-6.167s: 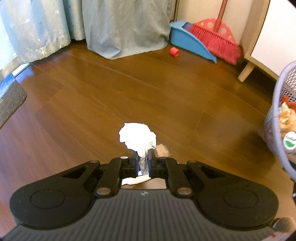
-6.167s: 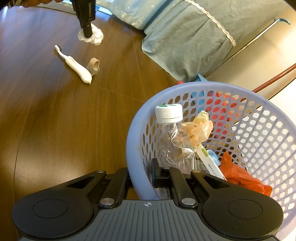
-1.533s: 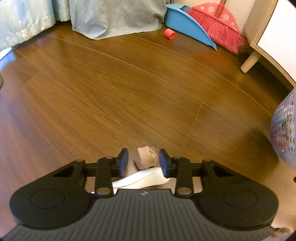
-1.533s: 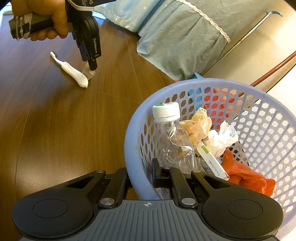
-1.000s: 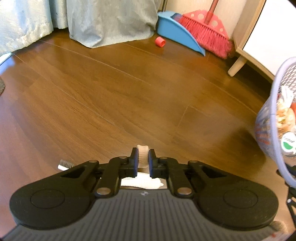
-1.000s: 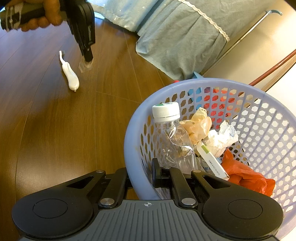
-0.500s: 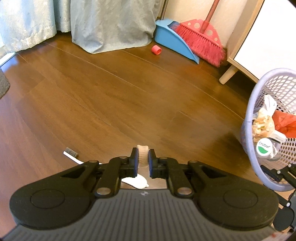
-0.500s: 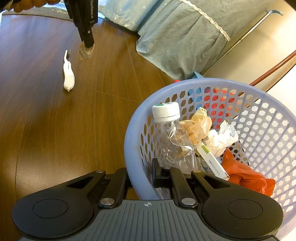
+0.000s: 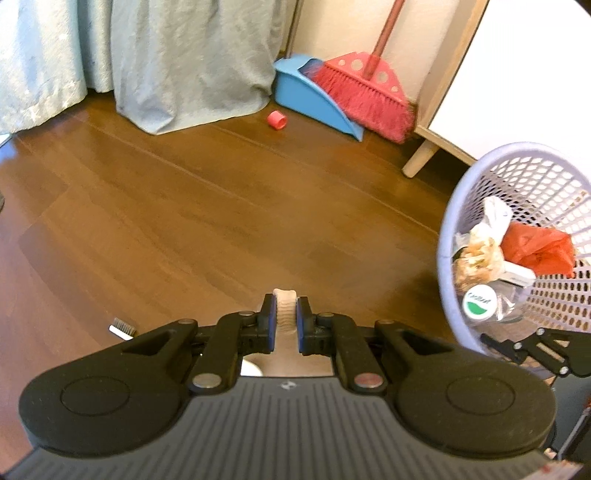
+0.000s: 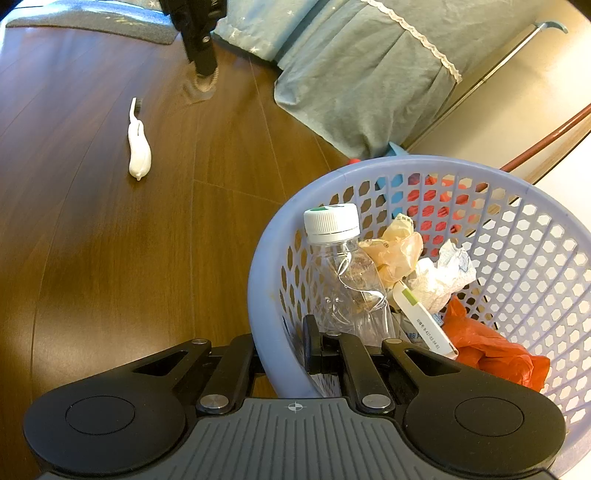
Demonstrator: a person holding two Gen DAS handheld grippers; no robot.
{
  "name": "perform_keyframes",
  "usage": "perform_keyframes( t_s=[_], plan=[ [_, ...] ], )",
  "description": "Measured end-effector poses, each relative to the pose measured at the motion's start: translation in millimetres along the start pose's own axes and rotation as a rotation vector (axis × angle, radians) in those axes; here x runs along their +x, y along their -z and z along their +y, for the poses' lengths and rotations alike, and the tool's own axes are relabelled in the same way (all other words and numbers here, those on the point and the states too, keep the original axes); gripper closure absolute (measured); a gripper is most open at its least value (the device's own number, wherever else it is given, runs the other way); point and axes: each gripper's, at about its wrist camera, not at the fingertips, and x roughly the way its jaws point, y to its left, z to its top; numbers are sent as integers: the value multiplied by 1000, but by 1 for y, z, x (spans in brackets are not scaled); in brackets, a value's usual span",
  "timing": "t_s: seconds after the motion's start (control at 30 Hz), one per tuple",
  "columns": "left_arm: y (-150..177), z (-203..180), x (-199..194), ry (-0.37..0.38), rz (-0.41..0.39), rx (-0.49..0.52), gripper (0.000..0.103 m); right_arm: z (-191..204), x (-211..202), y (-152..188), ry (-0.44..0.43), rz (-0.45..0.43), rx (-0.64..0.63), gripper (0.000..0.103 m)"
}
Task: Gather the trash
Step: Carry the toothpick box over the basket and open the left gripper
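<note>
My left gripper [image 9: 284,314] is shut on a small beige cardboard roll [image 9: 284,308] and holds it above the wooden floor. In the right wrist view the same gripper [image 10: 203,72] hangs at the top with the roll [image 10: 205,82] in its tips. My right gripper [image 10: 286,345] is shut on the rim of the lavender mesh basket [image 10: 262,266], one finger inside, one outside. The basket [image 9: 448,225] holds a clear bottle [image 10: 343,273], crumpled tissue [image 10: 439,277], an orange bag [image 10: 491,354] and wrappers. A white toothbrush [image 10: 138,147] lies on the floor, its bristle end [image 9: 122,328] showing beside my left gripper.
A red bottle cap [image 9: 277,120] lies on the floor near a blue dustpan [image 9: 314,99] and red broom [image 9: 365,96]. Grey-blue curtains [image 9: 177,62] hang at the back. A pale cabinet with a wooden leg [image 9: 419,157] stands behind the basket. A grey mat [image 10: 92,18] lies far left.
My left gripper went from open around the cardboard roll to shut on it, then lifted it off the floor toward the basket. The toothbrush was nudged and turned. The right gripper kept still.
</note>
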Motion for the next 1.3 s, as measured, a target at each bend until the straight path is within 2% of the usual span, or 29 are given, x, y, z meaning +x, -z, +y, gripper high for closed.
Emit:
perform_keyframes(
  t_s=[0.23, 0.37, 0.67, 0.77, 0.83, 0.87, 0.9, 0.93, 1.07, 1.3],
  plan=[
    [-12, -26, -8, 61, -14, 48, 95, 0, 0, -1, 0, 0, 0, 99],
    [-22, -53, -10, 125, -22, 110, 95, 0, 0, 0, 1, 0, 2, 99],
    [-58, -139, -13, 297, -67, 311, 95, 0, -2, -2, 1, -4, 17, 99],
    [-66, -168, -10, 332, -98, 363, 95, 0, -2, -3, 1, -6, 24, 99],
    [-69, -182, -6, 366, -118, 365, 90, 0, -1, -4, 1, -7, 31, 99],
    [-71, -187, -3, 386, -117, 360, 77, -1, -1, -4, 2, -8, 35, 99],
    [-73, -190, 1, 390, -113, 354, 70, 0, -1, -4, 2, -8, 36, 99],
    [-73, -191, 2, 392, -115, 351, 68, -1, -1, -5, 1, -8, 38, 99],
    [-69, -180, 4, 350, -123, 351, 68, -2, -1, -5, 2, -10, 46, 99],
    [-52, -116, 13, 220, -75, 234, 68, -1, 2, -6, 2, -11, 49, 99]
  ],
)
